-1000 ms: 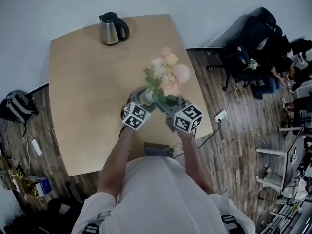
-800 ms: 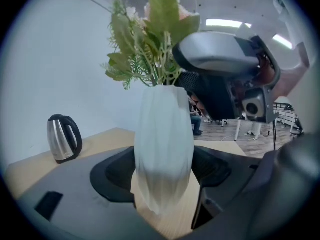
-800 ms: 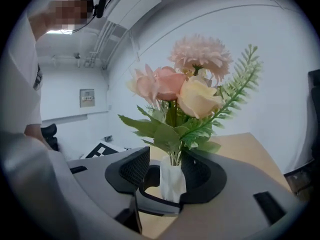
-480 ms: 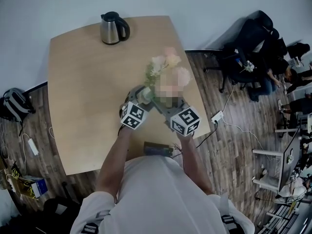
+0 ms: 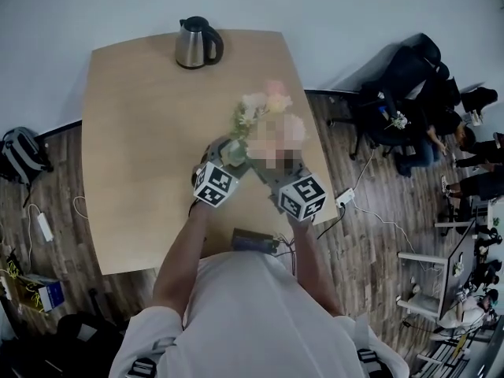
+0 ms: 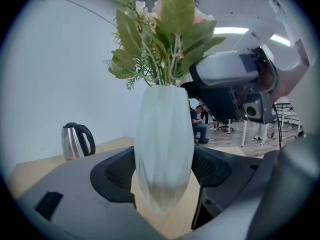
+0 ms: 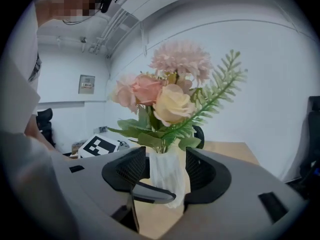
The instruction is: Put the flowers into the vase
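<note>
Right gripper view is filled by the flowers (image 7: 170, 99), whose stems are already sunk into the mouth of the white vase (image 7: 170, 176). The placing itself is therefore judged done, and the step in hand is taken to be the letting-go. The vase is seen between the jaws of the right claw (image 7: 167, 170), but it is touched by neither pad. Those jaws have just been opening and now stand released, with nothing gripped. In the left gripper view the vase is clasped at its belly by the left claw (image 6: 164, 171), a pad being laid against each flank, and it is held upright. Whether its foot rests on the counter (image 5: 142, 132) cannot be told. In the head view the vase is found toward the near right part of the counter, well apart from the kettle (image 5: 198, 42) at the far edge.

For the step to be done well, the right claw should be drawn straight back with its jaws kept wide, so that no leaf or fern is caught and dragged out. The left grip should be kept firm and level until the right claw is clear, since the vase is likely made top-heavy by the tall bouquet. Only once the foot is set flat on the counter, away from the edge, should the left claw be eased apart
</note>
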`<state>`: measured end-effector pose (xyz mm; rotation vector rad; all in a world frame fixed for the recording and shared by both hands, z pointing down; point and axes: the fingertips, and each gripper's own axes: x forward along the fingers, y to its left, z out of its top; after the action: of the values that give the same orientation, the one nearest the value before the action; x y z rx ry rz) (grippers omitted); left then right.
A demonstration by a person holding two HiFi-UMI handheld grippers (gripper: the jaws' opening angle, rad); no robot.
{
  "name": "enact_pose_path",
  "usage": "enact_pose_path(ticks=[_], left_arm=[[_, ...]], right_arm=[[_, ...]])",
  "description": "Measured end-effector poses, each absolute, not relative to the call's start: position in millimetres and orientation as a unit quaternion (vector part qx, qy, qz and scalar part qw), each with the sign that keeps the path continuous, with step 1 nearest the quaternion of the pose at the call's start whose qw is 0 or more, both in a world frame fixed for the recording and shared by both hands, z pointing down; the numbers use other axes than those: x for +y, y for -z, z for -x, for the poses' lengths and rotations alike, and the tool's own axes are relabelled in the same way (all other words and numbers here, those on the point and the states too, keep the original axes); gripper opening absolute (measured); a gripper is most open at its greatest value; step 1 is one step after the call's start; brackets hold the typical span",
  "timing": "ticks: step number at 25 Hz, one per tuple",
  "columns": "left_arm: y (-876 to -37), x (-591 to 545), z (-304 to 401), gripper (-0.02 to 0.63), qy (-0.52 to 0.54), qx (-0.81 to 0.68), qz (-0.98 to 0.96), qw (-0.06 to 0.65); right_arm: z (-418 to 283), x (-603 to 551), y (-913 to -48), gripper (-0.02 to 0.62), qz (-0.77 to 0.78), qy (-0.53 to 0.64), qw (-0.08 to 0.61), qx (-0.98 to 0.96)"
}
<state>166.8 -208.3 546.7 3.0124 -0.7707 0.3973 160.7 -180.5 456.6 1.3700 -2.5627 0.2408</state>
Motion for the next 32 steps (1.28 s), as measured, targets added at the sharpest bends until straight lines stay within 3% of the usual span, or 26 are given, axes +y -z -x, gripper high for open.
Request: enact_pose_path(ticks=[7, 15, 32], left_arm=[[-538, -211, -128, 0.344, -0.119, -0.263, -0.957, 0.000], [-539, -218, -78, 0.344, -0.118, -0.294, -0.949, 0.007], [-568, -284, -40, 0.344, -0.103, -0.356, -0.928, 0.028]], right_arm=[[-124, -185, -485, 0.270, -0.435, -0.156, 0.097, -0.881], [-71, -202, -499, 0.270, -0.400, -0.181, 0.083, -0.895], [-28, -266, -533, 0.268, -0.359, -0.120, 0.132, -0.916]])
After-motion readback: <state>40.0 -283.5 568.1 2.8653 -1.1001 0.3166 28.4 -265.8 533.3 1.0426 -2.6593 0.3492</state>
